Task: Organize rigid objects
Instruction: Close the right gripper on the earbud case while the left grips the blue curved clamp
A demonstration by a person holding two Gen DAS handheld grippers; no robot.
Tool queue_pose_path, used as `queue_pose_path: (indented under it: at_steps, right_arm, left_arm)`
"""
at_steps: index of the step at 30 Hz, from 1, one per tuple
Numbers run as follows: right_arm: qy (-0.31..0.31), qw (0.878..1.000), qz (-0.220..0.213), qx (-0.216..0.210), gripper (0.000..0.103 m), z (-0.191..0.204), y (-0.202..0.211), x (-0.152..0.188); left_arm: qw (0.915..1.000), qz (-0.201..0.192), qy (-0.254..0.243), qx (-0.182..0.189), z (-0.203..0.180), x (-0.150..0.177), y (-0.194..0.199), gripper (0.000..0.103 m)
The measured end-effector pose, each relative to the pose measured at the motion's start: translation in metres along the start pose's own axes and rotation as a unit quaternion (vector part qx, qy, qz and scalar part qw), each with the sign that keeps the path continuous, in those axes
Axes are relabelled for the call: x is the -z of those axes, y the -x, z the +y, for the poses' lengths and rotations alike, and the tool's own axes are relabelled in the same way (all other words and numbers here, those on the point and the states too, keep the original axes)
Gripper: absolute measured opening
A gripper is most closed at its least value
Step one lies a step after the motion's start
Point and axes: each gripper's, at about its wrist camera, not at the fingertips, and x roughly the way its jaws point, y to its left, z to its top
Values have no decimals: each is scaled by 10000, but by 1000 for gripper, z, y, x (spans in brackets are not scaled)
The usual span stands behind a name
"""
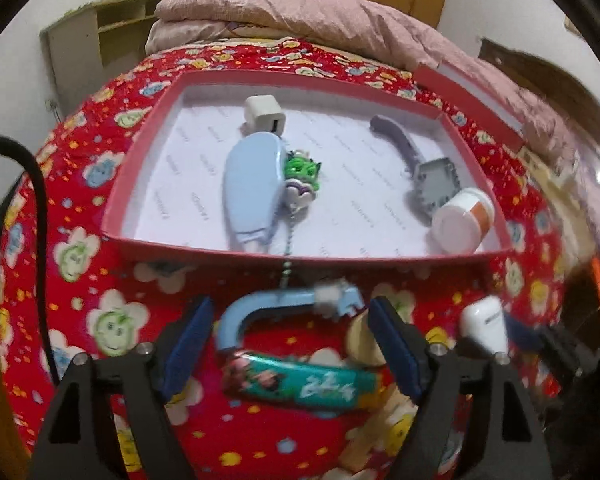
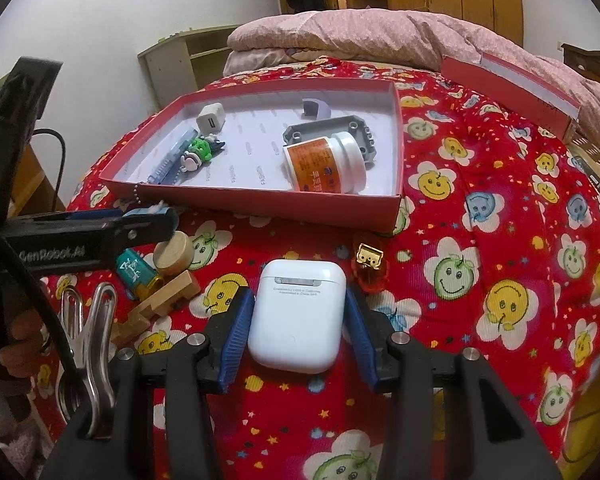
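A red shallow box (image 1: 196, 249) (image 2: 260, 200) lies on the flowered red bedspread and holds a white charger cube (image 1: 262, 114), a pale blue case (image 1: 252, 184), a green figure keychain (image 1: 302, 174), a grey part (image 1: 436, 184) and a white jar (image 1: 462, 220) (image 2: 328, 164). My left gripper (image 1: 292, 344) is open, low over a teal lighter (image 1: 300, 384) and a blue hook-shaped piece (image 1: 260, 308). My right gripper (image 2: 296, 328) is open, its blue pads on either side of a white earbud case (image 2: 298, 316), which also shows in the left wrist view (image 1: 486, 324).
The box lid (image 2: 512, 88) leans by a pink quilt (image 2: 360, 36) at the back. A wooden disc (image 2: 174, 254), wooden blocks (image 2: 164, 300), a metal clip (image 2: 96, 340) and a red-gold clip (image 2: 370, 264) lie on the bedspread. A shelf unit (image 2: 180, 64) stands by the wall.
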Motion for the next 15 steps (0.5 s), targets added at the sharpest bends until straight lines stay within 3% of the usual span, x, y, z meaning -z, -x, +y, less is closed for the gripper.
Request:
queue_pose_path:
  at_steps: [4, 15]
  right_arm:
    - [-5, 10000, -32, -21, 47, -1, 1, 1]
    - [38, 10000, -87, 7, 48, 0, 1, 2]
  left_arm:
    - [9997, -79, 217, -47, -1, 0, -3, 84]
    - [9992, -178, 193, -295, -5, 4, -4, 83]
